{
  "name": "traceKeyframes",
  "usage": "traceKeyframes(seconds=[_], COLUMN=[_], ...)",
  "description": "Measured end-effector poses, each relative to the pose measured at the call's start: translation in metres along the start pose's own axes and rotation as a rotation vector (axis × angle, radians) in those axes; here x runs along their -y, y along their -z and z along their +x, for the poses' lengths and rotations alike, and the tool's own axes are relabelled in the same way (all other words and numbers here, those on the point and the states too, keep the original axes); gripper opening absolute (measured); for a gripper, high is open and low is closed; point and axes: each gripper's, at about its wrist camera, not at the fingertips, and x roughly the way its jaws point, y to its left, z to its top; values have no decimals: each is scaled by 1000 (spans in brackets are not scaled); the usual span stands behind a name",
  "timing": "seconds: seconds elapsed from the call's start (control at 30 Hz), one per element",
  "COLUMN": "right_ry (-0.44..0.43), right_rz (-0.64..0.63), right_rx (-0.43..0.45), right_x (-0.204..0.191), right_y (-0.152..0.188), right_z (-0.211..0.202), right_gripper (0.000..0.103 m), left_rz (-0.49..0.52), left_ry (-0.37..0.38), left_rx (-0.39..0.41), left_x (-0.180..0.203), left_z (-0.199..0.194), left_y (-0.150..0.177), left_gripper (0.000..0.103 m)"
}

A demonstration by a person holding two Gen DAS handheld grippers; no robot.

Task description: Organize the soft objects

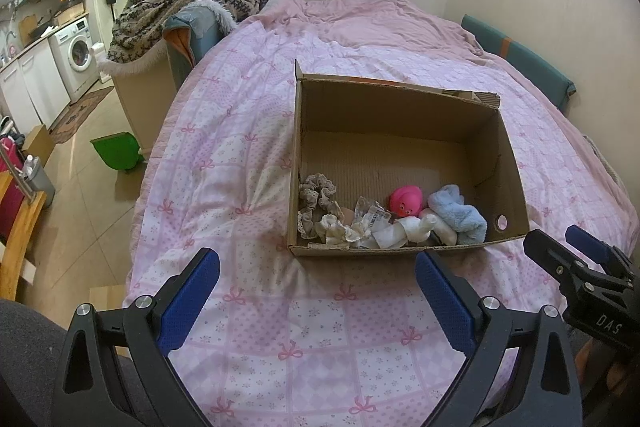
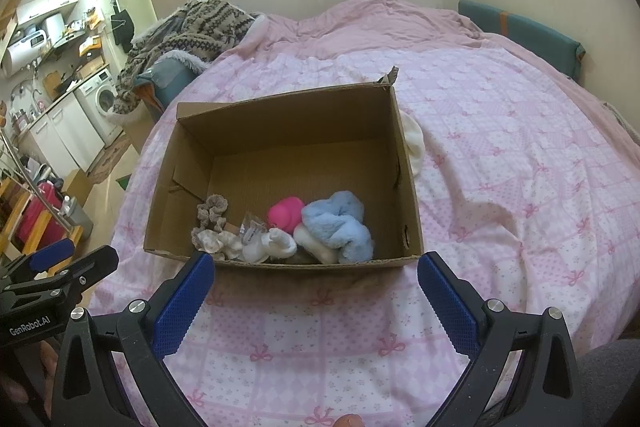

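Observation:
An open cardboard box (image 1: 400,115) (image 2: 288,119) sits on the pink bedspread. Along its near wall lie a beige lace scrunchie (image 1: 316,195) (image 2: 212,211), white fabric pieces (image 1: 404,231) (image 2: 272,245), a pink rubber toy (image 1: 406,201) (image 2: 286,213) and a fluffy blue cloth (image 1: 460,215) (image 2: 340,223). A white soft item (image 2: 414,143) lies on the bed just outside the box's right wall. My left gripper (image 1: 318,291) and right gripper (image 2: 316,291) are both open and empty, just short of the box's near edge.
A patterned knit blanket (image 1: 188,3) (image 2: 188,31) is heaped at the bed's far left corner. A teal cushion (image 1: 520,59) (image 2: 520,27) leans on the wall at the right. A green bin (image 1: 116,151) stands on the floor, with a washing machine (image 1: 78,55) beyond.

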Motion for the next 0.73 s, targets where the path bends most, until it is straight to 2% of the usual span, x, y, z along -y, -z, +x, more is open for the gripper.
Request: traceKeyframes(seconds=[0.73], right_ry=[0], right_rz=[-2], right_rx=[-1], right_x=[0], right_y=[0], right_z=[0], right_gripper=[103], left_rz=[0], left_ry=[1], left_rx=[-9], left_x=[0], left_z=[2], left_y=[0], left_gripper=[98])
